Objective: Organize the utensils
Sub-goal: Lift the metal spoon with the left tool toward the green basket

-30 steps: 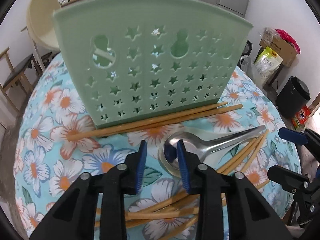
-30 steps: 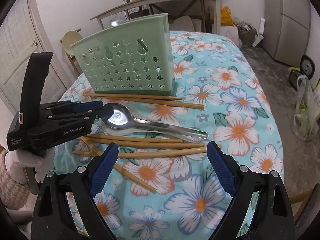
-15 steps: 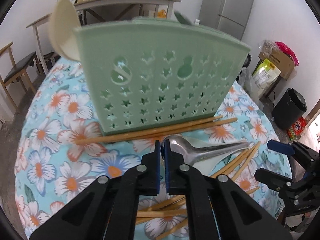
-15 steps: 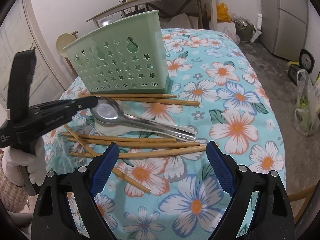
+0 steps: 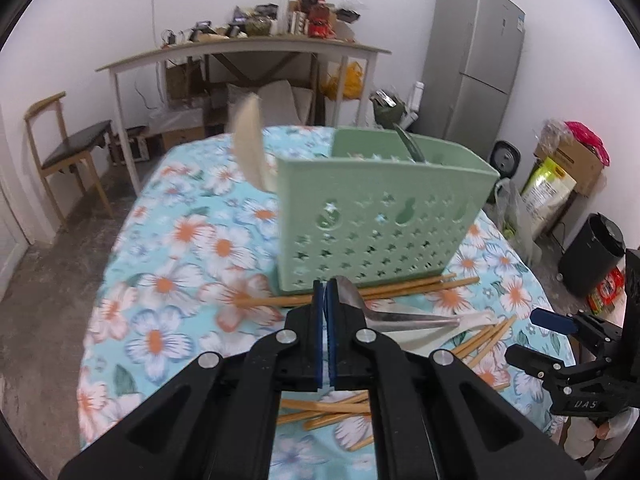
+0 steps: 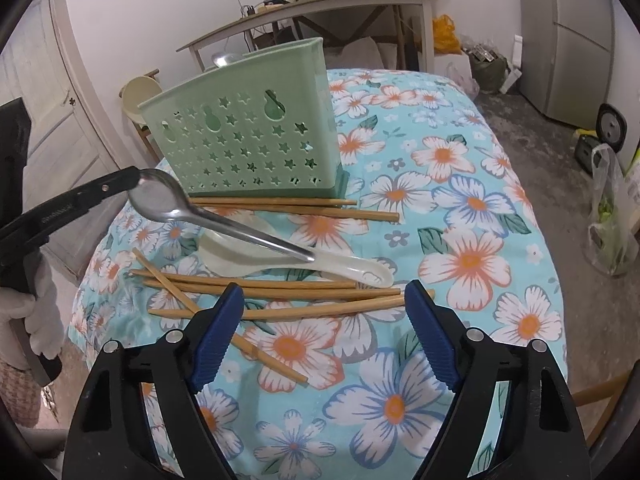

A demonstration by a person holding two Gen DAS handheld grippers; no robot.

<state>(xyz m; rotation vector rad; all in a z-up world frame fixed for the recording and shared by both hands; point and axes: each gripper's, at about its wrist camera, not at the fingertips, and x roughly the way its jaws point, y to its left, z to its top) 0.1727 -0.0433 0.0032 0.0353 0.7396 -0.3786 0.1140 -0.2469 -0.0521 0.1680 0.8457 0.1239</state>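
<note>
Left claw [image 6: 138, 178] clamped on metal spoon [image 6: 192, 216] by bowl, spoon lifted clear of table [image 6: 460, 200], handle slanting down. Right claw [image 6: 324, 332] empty, jaws closing, above chopsticks [image 6: 280, 288]. Green caddy [image 6: 248, 140] already held few utensils. Left to stow: chopsticks, white spoon [image 6: 304, 264], likely held spoon too. Right view showed grip point; left view showed caddy interior [image 5: 376, 148], dark utensil inside.

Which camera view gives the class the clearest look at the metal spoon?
The right wrist view: the metal spoon shows whole there, bowl pinched by the left gripper, handle slanting down over the white spoon. In the left wrist view, only part of the bowl and the handle peek past that gripper's closed fingers.
</note>
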